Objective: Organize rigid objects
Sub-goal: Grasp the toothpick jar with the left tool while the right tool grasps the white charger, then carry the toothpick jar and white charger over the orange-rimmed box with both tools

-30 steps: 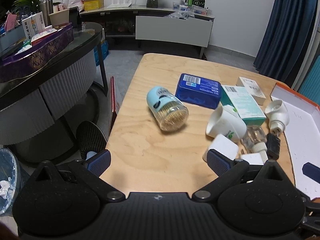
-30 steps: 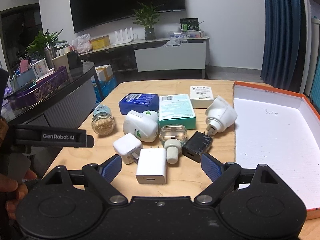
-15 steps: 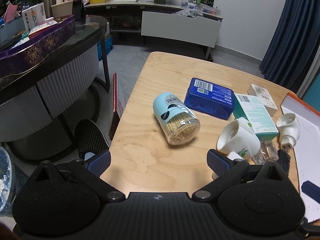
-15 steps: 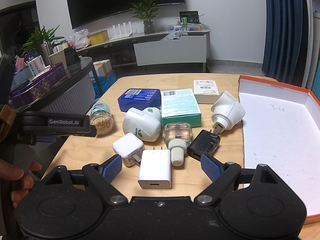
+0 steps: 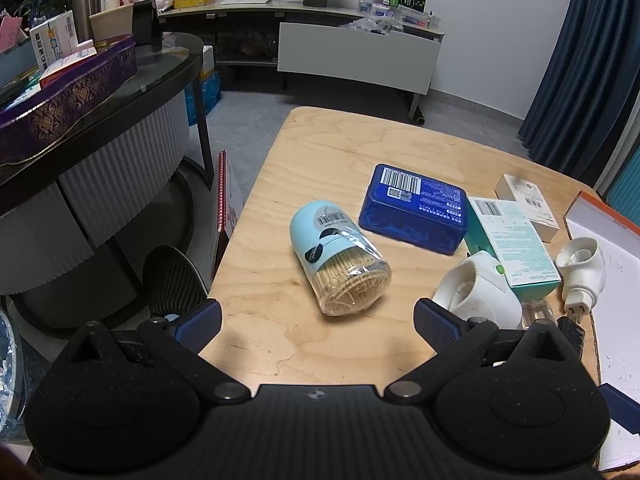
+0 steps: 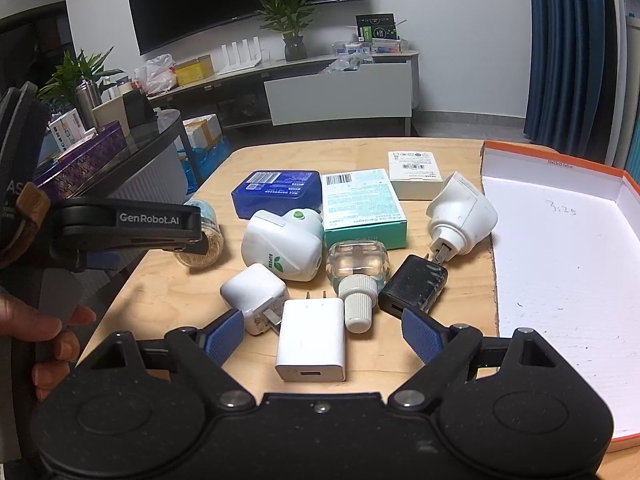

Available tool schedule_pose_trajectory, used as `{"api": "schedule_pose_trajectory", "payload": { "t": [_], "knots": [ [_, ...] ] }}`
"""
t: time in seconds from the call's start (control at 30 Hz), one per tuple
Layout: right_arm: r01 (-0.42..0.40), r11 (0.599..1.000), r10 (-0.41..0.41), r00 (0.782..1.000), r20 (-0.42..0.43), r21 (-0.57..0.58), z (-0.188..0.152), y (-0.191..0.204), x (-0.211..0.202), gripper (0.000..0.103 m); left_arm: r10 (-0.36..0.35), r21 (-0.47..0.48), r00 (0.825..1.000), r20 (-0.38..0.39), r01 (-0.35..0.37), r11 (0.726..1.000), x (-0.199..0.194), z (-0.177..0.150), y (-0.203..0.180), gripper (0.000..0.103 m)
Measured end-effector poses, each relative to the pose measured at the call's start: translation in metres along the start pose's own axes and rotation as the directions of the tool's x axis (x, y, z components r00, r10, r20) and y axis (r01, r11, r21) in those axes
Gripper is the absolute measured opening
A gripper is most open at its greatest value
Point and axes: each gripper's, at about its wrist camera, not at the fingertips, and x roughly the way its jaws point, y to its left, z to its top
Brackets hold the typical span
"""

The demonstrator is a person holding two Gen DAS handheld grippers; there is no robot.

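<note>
My left gripper (image 5: 318, 318) is open just short of a toothpick jar (image 5: 340, 258) lying on its side with a pale blue cap. Beyond the jar lie a blue tin (image 5: 414, 208), a teal box (image 5: 514, 246) and a small white box (image 5: 528, 206). My right gripper (image 6: 324, 334) is open over a flat white charger (image 6: 312, 338). Around the charger lie a white cube charger (image 6: 252, 294), a clear bottle (image 6: 358, 270), a black adapter (image 6: 414, 286), a white plug-in device (image 6: 282, 246) and a white cone plug (image 6: 462, 216). The left gripper's body (image 6: 128, 224) shows at the left of the right wrist view.
An open orange-rimmed box (image 6: 560, 248) with a white inside lies on the right of the wooden table (image 5: 340, 160). A dark counter (image 5: 100, 92) with a purple box stands to the left. A hand (image 6: 44, 328) holds the left gripper.
The left gripper has moved forward and left toward the toothpick jar, which now lies centred before it. The right gripper crept slightly closer to the chargers.
</note>
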Motion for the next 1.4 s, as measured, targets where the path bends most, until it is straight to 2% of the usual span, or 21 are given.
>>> {"api": "schedule_pose_trajectory", "payload": {
  "t": [0.27, 0.5, 0.7, 0.77, 0.93, 1.0, 1.17, 1.3, 1.4],
  "knots": [
    [-0.001, 1.000, 0.001, 1.000, -0.017, 0.004, -0.001, 0.002, 0.009, 0.101, 0.005, -0.003, 1.000, -0.005, -0.005, 1.000, 0.004, 0.000, 0.001, 0.103],
    [0.006, 1.000, -0.006, 0.999, -0.045, -0.004, -0.003, 0.004, 0.019, 0.095, 0.004, -0.006, 1.000, -0.007, -0.005, 1.000, 0.009, 0.002, 0.000, 0.103],
    [0.012, 1.000, -0.013, 0.996, -0.093, -0.008, -0.005, 0.002, 0.035, 0.075, 0.011, -0.014, 1.000, -0.007, -0.011, 1.000, 0.016, 0.005, 0.001, 0.103],
    [0.026, 0.999, -0.029, 0.996, -0.082, -0.043, -0.006, 0.006, 0.036, 0.070, 0.013, -0.019, 1.000, -0.011, -0.013, 1.000, 0.020, 0.006, 0.001, 0.103],
    [0.001, 0.998, -0.007, 0.996, -0.085, -0.067, -0.007, 0.004, 0.034, 0.068, 0.030, -0.035, 0.999, -0.011, -0.031, 0.999, 0.029, 0.012, 0.002, 0.103],
    [-0.021, 0.996, 0.014, 0.996, -0.085, -0.082, -0.008, 0.005, 0.030, 0.050, 0.029, -0.041, 1.000, -0.011, -0.029, 0.999, 0.034, 0.015, 0.002, 0.103],
    [-0.020, 0.992, 0.009, 0.996, -0.091, -0.123, -0.010, 0.002, 0.026, 0.049, 0.027, -0.061, 0.999, -0.030, -0.029, 0.998, 0.045, 0.024, 0.000, 0.103],
    [-0.031, 0.991, 0.019, 0.995, -0.093, -0.127, -0.012, -0.003, 0.021, 0.049, -0.043, -0.086, 0.999, -0.012, 0.042, 0.995, 0.039, 0.024, 0.002, 0.103],
    [-0.045, 0.992, 0.034, 0.995, -0.096, -0.115, -0.011, -0.007, 0.020, 0.049, -0.013, -0.089, 1.000, -0.018, 0.011, 0.996, 0.046, 0.026, 0.003, 0.103]
  ]
}}
